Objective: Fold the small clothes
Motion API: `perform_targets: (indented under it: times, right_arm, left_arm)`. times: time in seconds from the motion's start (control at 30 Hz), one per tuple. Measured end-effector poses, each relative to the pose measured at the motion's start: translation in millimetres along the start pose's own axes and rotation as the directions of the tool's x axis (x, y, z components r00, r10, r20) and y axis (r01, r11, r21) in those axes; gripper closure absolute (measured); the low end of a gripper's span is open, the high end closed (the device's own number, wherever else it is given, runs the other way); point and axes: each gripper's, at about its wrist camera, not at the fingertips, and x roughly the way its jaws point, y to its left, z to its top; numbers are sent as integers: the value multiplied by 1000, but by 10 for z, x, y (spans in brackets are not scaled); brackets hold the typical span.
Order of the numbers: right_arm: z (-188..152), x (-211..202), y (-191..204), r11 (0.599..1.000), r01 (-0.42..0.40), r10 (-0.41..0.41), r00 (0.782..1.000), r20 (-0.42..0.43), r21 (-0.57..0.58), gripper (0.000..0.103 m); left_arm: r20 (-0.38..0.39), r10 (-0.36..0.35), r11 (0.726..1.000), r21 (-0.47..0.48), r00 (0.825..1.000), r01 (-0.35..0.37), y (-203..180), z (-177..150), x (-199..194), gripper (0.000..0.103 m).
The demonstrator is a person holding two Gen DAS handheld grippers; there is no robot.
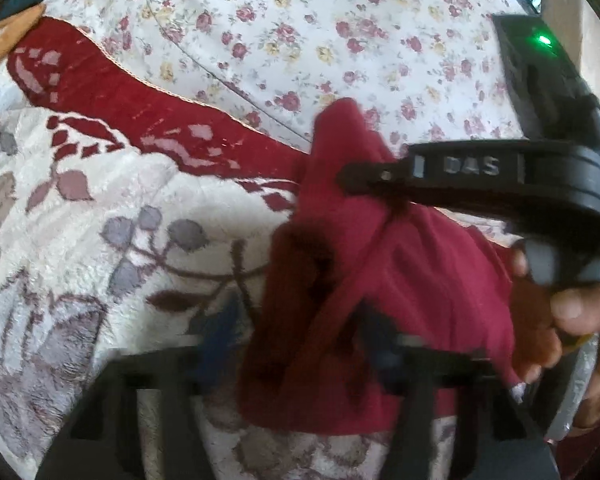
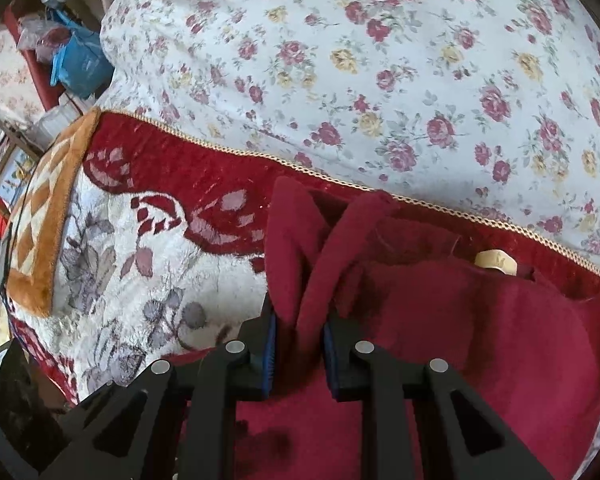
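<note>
A dark red garment [image 1: 420,280] lies bunched on a plush blanket, partly lifted. In the left wrist view my left gripper [image 1: 300,352] is blurred at the bottom edge, its fingers closed on a hanging fold of the garment. My right gripper [image 1: 360,178] reaches in from the right and pinches the same cloth higher up; a person's hand [image 1: 580,312] holds its grip. In the right wrist view my right gripper [image 2: 299,344] is shut on a raised fold of the red garment [image 2: 480,340], blue pads pressing both sides. A tan label [image 2: 496,260] shows at the garment's far edge.
The cream plush blanket [image 2: 140,272] has a red border with gold trim and lies on a floral bedsheet [image 2: 380,60]. An orange-brown patterned cloth [image 2: 48,216] sits at the blanket's left end. Clutter with a blue bag [image 2: 80,60] stands beyond the bed's far left.
</note>
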Motion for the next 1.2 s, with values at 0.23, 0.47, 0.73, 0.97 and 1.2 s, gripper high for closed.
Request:
perform_targets:
  times: [0.23, 0.47, 0.73, 0.97, 1.2]
  right_arm:
    - [171, 122, 38, 999, -18, 21, 998, -58, 41, 22]
    - [292, 447, 279, 1000, -9, 6, 987, -158, -17, 16]
    - [155, 441, 186, 996, 68, -72, 994, -82, -52, 73]
    - [106, 239, -62, 999, -21, 22, 999, -35, 32, 75]
    - [40, 168, -94, 999, -4, 5, 1000, -27, 38, 75]
  left_arm:
    - [39, -64, 998, 12, 997, 64, -57, -1, -121, 89]
    - [31, -79, 997, 5, 996, 79, -39, -17, -163, 89]
    - [0, -17, 1000, -4, 1000, 17, -20, -21, -88, 55]
    - [1, 56, 998, 15, 998, -56, -65, -66, 34, 43]
    - [11, 59, 997, 40, 998, -59, -101, -93, 16, 56]
